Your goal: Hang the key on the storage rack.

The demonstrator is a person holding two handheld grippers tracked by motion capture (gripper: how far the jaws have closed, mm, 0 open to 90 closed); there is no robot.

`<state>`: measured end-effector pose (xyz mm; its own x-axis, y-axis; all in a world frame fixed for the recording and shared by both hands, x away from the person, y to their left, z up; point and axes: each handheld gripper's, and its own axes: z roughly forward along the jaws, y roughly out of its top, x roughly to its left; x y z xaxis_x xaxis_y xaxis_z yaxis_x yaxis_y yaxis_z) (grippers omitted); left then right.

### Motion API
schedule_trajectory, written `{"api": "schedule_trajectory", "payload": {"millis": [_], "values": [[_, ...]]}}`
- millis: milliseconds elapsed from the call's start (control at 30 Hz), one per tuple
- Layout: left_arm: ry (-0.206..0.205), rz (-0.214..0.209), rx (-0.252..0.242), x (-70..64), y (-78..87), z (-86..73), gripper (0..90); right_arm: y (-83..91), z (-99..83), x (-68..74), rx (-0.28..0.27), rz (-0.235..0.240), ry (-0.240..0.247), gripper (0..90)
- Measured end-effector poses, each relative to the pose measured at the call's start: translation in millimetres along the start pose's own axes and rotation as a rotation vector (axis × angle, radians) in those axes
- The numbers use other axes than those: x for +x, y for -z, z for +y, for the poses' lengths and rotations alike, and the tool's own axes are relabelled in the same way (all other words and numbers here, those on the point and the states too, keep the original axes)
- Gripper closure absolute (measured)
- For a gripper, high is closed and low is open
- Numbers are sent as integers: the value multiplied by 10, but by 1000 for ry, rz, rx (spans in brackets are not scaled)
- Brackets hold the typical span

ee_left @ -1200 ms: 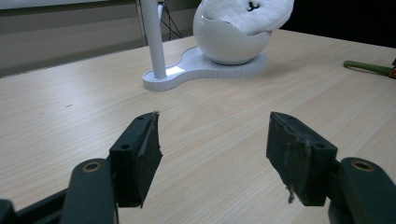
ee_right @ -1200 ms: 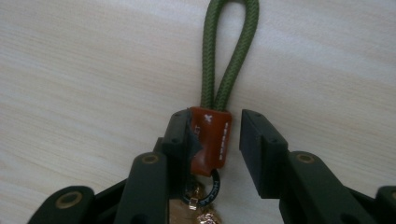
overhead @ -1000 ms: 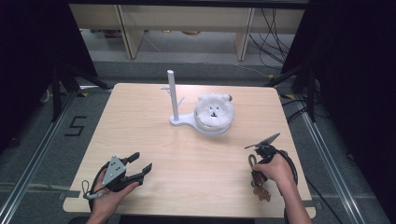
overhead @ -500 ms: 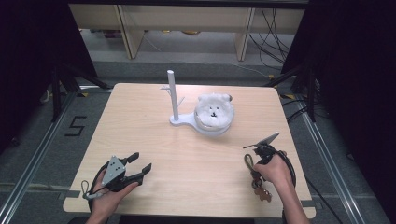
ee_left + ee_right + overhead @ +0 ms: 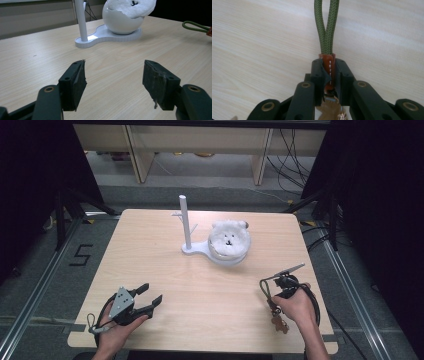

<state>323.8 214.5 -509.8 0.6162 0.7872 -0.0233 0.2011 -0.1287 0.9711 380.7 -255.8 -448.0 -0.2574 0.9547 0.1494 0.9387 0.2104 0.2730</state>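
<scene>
A keychain with a green cord loop (image 5: 326,27) and an orange-brown leather tab (image 5: 329,72) is pinched in my right gripper (image 5: 329,67), which is shut on the tab just over the table. In the high view that gripper (image 5: 274,306) is at the near right, the cord loop (image 5: 263,289) sticks out to its left, and a brown charm (image 5: 278,323) hangs toward the table edge. My left gripper (image 5: 152,293) rests at the near left, open and holding nothing (image 5: 113,75). A white stand with a post (image 5: 185,222) and a bowl holding a white plush bear face (image 5: 229,239) sits mid-table.
The light wooden table (image 5: 150,250) has bare room between the two grippers and in front of the stand. The post carries small side pegs (image 5: 193,226). Shelving and cables lie beyond the far edge, with dark floor on both sides.
The right hand has shifted only slightly with the keychain, its cord loop edging a little left. The left gripper has not moved.
</scene>
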Motion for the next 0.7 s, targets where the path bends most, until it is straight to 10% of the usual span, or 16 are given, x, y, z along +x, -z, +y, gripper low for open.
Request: {"api": "schedule_trajectory", "payload": {"millis": [700], "values": [[1,9,3,6,26,10,342,253,-27,282,-388,154,202,792]]}}
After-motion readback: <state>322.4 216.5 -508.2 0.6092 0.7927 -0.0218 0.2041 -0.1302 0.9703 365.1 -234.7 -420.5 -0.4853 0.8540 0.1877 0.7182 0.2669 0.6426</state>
